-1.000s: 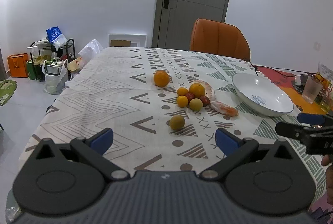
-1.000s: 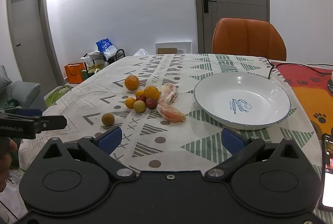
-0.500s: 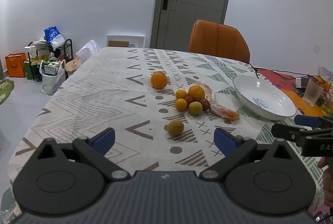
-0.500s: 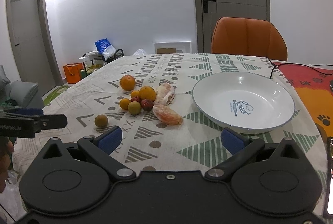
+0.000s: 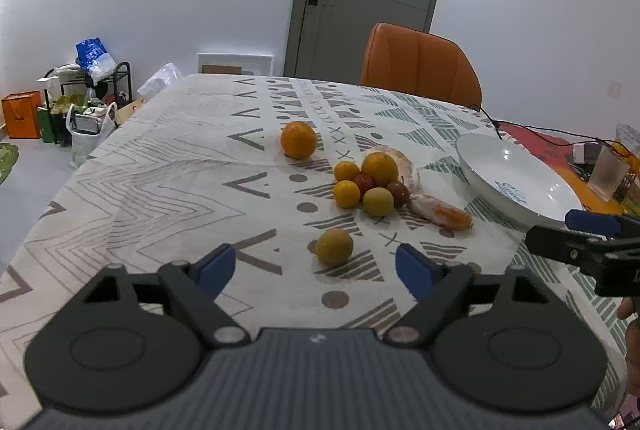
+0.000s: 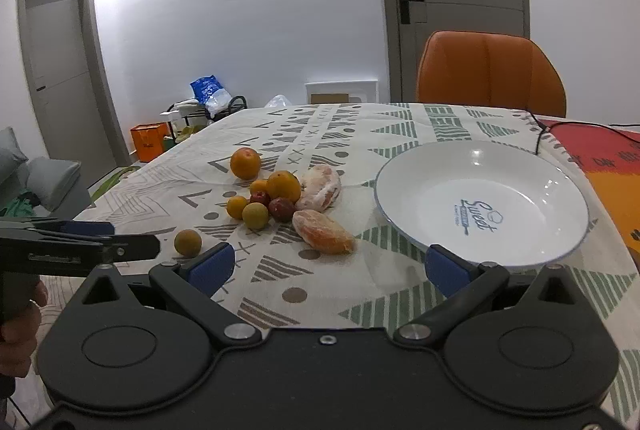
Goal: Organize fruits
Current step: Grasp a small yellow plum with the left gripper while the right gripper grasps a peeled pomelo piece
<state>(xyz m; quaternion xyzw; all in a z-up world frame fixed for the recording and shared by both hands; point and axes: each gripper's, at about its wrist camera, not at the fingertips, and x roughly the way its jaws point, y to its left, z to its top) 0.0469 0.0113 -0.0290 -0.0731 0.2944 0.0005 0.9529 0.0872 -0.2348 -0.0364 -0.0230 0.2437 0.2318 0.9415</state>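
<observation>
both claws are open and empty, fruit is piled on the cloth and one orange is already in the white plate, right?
Not quite. The plate is empty, as the right wrist view shows. Every orange lies on the cloth. The left claw and right claw are indeed open and empty.

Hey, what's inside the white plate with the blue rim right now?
The white blue-rimmed plate holds no fruit; only its blue printed logo shows. The right gripper hides a bit of its near rim.
</observation>
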